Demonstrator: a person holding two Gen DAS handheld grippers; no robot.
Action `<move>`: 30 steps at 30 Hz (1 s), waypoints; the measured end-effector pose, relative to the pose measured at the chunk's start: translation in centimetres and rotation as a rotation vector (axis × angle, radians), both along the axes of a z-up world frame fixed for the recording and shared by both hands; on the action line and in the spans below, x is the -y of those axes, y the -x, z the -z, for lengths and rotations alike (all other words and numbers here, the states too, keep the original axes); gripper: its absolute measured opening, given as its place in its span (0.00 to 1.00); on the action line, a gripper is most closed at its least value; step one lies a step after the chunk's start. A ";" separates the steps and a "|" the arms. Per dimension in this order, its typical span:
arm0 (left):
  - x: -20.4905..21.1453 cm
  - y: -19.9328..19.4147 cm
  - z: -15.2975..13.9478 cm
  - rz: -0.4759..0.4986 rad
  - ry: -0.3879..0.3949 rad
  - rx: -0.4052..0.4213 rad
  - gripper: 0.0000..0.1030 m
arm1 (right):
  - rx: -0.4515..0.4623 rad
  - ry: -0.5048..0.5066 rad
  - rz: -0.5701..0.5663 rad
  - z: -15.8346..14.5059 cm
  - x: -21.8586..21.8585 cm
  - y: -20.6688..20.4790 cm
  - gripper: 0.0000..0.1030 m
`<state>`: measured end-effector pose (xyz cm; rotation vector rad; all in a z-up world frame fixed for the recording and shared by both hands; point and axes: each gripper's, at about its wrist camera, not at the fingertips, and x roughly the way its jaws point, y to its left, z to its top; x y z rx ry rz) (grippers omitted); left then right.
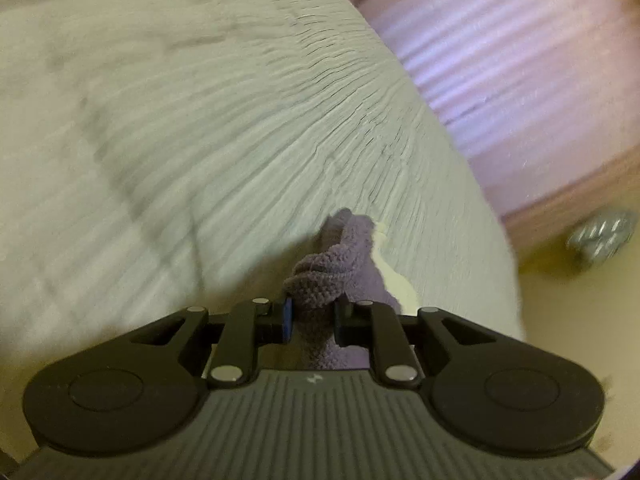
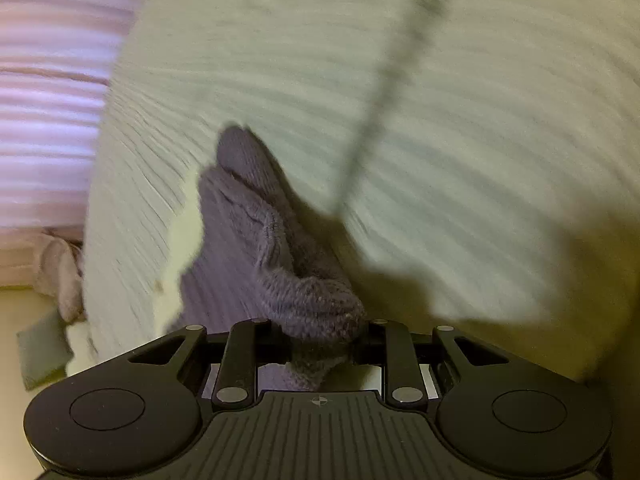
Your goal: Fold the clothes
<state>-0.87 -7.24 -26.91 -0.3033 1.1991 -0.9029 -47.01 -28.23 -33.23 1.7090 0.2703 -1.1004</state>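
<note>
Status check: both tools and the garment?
Left tool shut on purple knit. Right tool shut on the same knit, bunched over pale ribbed cloth. Nothing in the way.

purple knit garment | bunched, lifted | possibly a sweater | over bed

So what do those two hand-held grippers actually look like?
Both look alike: matte black plastic, a ribbed dark grey body, two round disc housings and linkage bars with silver pivot pins. The left hand-held gripper shows a blue pad on one finger. The right hand-held gripper has a small crosshair mark. No cables or sleeves show.
</note>
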 end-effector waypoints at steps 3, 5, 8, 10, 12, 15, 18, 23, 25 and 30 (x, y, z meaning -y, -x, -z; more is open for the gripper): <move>1.2 -1.0 1.5 0.014 -0.202 -0.079 0.19 | -0.004 -0.071 0.009 0.0 -2.4 0.1 0.28; 1.3 -0.8 0.7 0.010 -0.264 -0.123 0.18 | -0.055 -0.119 -0.050 -2.2 -1.9 0.2 0.35; 1.6 0.5 -2.9 0.045 -0.335 -0.063 0.17 | -0.153 -0.085 -0.202 -5.9 0.7 -0.5 0.42; 1.9 1.4 -5.6 0.083 -0.361 -0.019 0.18 | -0.206 -0.038 -0.301 -8.0 2.8 -1.0 0.42; 2.0 2.6 -7.5 0.081 -0.382 -0.010 0.19 | -0.260 0.009 -0.401 -10.1 4.8 -1.6 0.42; 1.5 5.4 -9.4 0.025 -0.382 -0.026 0.19 | -0.340 0.080 -0.550 -13.2 7.8 -2.4 0.42; 1.6 9.2 -10.8 -0.094 -0.348 -0.045 0.19 | -0.342 0.142 -0.737 -14.2 11.8 -4.6 0.42; 0.8 19.5 -11.0 -0.282 -0.310 -0.071 0.20 | -0.209 0.238 -1.028 -14.1 17.5 -5.7 0.42; 0.9 24.0 -10.5 -0.348 -0.303 -0.097 0.23 | -0.174 0.224 -1.097 -13.7 19.5 -4.9 0.42; 2.7 32.5 -8.7 -0.411 -0.262 -0.159 0.29 | -0.056 0.119 -1.130 -11.3 22.6 -3.6 0.42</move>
